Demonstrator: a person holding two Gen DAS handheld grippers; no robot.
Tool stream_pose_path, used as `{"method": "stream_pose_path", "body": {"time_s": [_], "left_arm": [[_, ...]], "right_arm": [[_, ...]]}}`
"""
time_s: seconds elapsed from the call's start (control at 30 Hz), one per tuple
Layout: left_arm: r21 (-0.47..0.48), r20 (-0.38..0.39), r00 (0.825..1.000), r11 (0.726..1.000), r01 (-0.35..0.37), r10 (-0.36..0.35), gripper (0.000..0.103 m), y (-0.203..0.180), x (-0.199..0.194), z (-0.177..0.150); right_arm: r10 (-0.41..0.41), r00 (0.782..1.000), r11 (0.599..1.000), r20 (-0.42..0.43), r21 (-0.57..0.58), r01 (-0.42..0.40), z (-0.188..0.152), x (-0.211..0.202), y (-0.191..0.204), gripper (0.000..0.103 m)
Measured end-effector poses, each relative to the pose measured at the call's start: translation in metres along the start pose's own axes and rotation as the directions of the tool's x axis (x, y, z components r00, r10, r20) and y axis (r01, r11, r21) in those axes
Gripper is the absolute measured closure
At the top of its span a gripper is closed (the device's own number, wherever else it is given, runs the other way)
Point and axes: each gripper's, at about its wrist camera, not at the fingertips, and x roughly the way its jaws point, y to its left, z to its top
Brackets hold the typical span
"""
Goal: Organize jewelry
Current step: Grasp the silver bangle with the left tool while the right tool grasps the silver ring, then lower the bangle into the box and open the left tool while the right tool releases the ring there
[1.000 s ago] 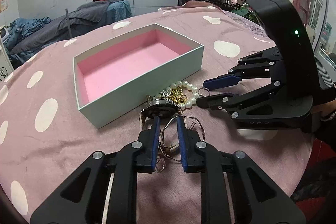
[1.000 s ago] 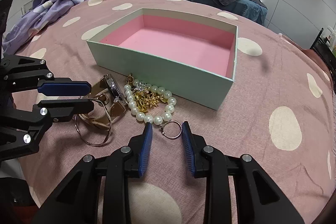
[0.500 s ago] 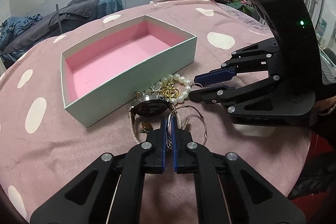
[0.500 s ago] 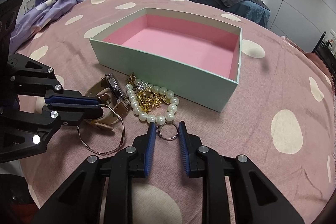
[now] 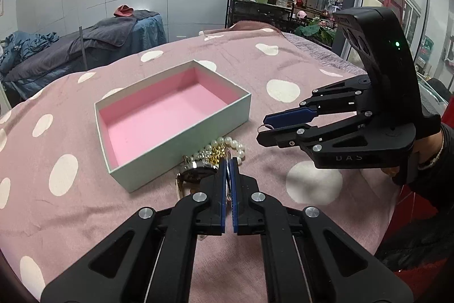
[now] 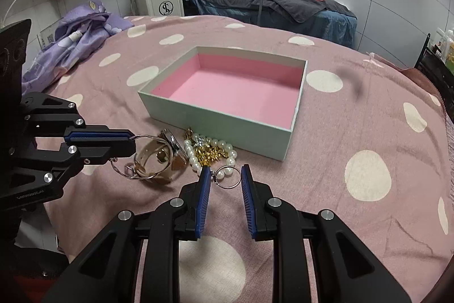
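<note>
The left gripper (image 6: 129, 144) is clamped on a thin silver bangle (image 6: 139, 161) just in front of the box (image 6: 215, 118). The right gripper (image 6: 225, 181) has its jaws apart around a small key ring (image 6: 227, 178). Both reach in level, near the box's front wall. Glossy round pearls (image 6: 211, 151) lie touching it.

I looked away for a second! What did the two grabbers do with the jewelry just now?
The left hand-held gripper closed on the thin silver bangle, which was lying flat, and tipped its gripped side up. The right hand-held gripper narrowed around the small key ring, then widened; it isn't pinching it. The pearl bracelet, watch and pink-lined box stayed put.
</note>
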Motion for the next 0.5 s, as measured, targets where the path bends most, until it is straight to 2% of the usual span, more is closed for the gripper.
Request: {"method": "stream_pose_path", "body": {"time_s": [0.07, 0.27, 0.37, 0.5], "left_arm": [[0.001, 0.016, 1.000, 1.000, 0.009, -0.009, 0.100, 0.003, -0.004, 0.011], [0.057, 0.033, 0.998, 0.997, -0.056, 0.054, 0.100, 0.019, 0.004, 0.051], [0.055, 0.011, 0.996, 0.994, -0.095, 0.094, 0.100, 0.038, 0.023, 0.071], [-0.019, -0.054, 0.997, 0.998, -0.063, 0.062, 0.100, 0.069, 0.058, 0.090]], "right_arm": [[0.008, 1.000, 1.000, 0.019, 0.000, -0.008, 0.007, -0.004, 0.001, 0.081], [-0.003, 0.998, 1.000, 0.057, -0.009, 0.003, 0.038, -0.002, -0.003, 0.081], [-0.019, 0.998, 1.000, 0.064, -0.024, 0.020, 0.057, 0.004, -0.006, 0.081], [-0.042, 0.999, 0.998, 0.025, -0.040, 0.043, 0.080, 0.029, -0.010, 0.081]]}}
